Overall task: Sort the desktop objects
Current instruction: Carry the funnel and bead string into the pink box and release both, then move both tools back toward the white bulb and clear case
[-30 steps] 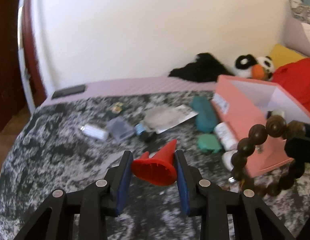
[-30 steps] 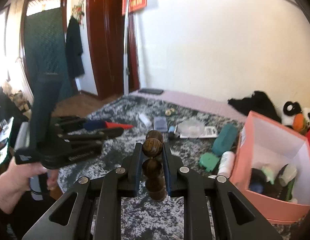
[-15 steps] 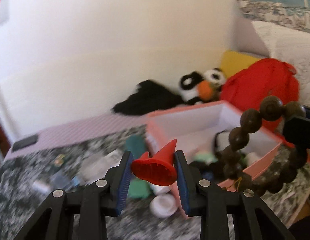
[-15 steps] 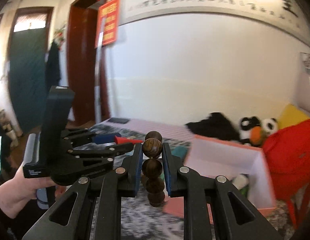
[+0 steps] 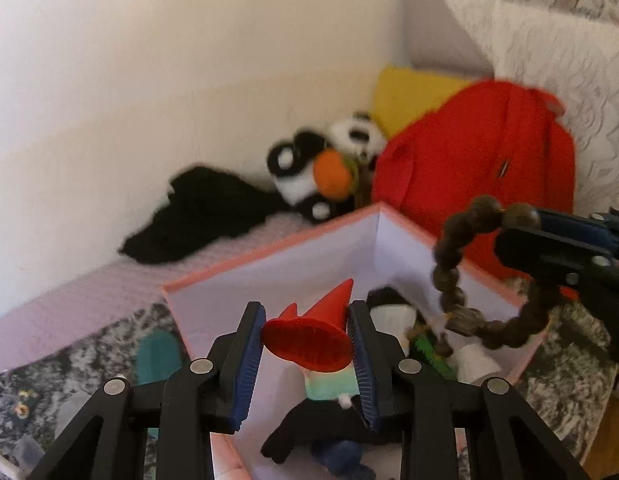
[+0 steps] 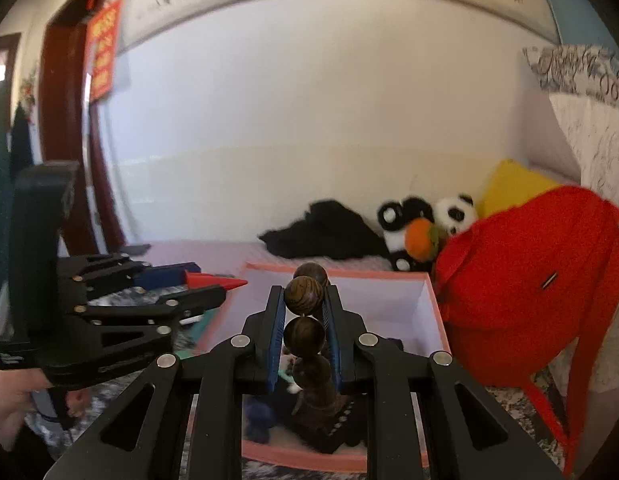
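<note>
Red plastic cone (image 5: 309, 340) sits between the blue pads of the left gripper (image 5: 307, 354), wide end toward the camera, tip pointing forward and up. The left jaws have just been opening, with the cone between them. Its rim touches the right-hand pad (image 5: 359, 356); a thin gap shows at the left-hand pad, so the grip reads as let go, the cone no longer squeezed from both sides.

Both grippers hang over the pink box (image 5: 269, 252), an open carton with white inner walls that stands on a mottled grey-black cover (image 5: 89, 356). Inside the box lie several blurred items: something black, something mint green, a dark blue piece, a green strip. None can be identified further.

The right gripper (image 6: 305, 328) is clenched on a bracelet of dark brown wooden beads (image 6: 304, 330). The pads press one bead from both sides; two beads stand above the jaws and the remainder of the loop hangs below, over the box interior. From the left wrist view the bracelet forms an open ring at the right edge, above the far right part of the box.

A hand (image 6: 9, 400) holds the left gripper's handle at lower left of the right wrist view.

Behind the box: a red backpack (image 5: 481, 160), a panda plush (image 5: 325, 168), black cloth (image 5: 205, 216), a yellow cushion (image 5: 409, 92).
</note>
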`<state>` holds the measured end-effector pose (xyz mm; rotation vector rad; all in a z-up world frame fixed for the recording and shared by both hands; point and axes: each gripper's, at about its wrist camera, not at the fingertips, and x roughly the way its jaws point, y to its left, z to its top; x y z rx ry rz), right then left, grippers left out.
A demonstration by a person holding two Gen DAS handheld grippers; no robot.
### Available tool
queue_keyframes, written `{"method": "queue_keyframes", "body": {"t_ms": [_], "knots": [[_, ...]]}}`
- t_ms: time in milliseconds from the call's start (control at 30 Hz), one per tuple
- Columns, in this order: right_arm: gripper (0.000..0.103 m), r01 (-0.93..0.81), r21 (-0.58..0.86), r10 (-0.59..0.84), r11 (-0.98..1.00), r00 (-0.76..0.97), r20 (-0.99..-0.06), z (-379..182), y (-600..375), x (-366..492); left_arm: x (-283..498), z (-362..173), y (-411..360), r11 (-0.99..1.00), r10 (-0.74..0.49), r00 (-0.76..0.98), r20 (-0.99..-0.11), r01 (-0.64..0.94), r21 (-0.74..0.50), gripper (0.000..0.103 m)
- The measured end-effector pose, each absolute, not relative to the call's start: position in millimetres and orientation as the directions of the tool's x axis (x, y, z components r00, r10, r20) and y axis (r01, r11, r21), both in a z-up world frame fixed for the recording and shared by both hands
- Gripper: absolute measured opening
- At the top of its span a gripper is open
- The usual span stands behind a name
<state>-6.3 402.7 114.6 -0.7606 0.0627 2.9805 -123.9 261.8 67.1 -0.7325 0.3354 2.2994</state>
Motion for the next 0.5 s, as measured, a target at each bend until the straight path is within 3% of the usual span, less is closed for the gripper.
{"method": "queue_keyframes", "body": {"t_ms": [33,67,100,133,500], "knots": [[0.033,-0.096,0.019,0.075,-0.995,-0.868,-0.492,108.4,407.4,-13.6,-129.2,62.0,264.3,-0.734,0.528,-0.602,-0.599,-0.678,0.035,0.061],[0.046,-0.121,0.015,0.098,-0.993,-0.867,-0.489,104.1,410.4,-17.3,-131.8,58.1,263.6,-0.747,0.516,-0.618,-0.593,-0.664,0.042,0.084],[0.072,-0.146,0.012,0.122,-0.989,-0.866,-0.486,99.8,413.4,-21.1,-132.9,54.8,260.9,-0.763,0.501,-0.643,-0.579,-0.644,0.056,0.091],[0.079,-0.165,0.009,0.141,-0.986,-0.867,-0.478,96.5,415.4,-23.8,-132.9,52.4,258.0,-0.773,0.491,-0.661,-0.568,-0.631,0.066,0.091],[0.080,-0.113,0.033,0.085,-0.993,-0.880,-0.468,99.3,372.8,-14.8,-119.1,45.9,181.1,-0.843,0.408,-0.698,-0.588,-0.535,0.049,0.091]]}}
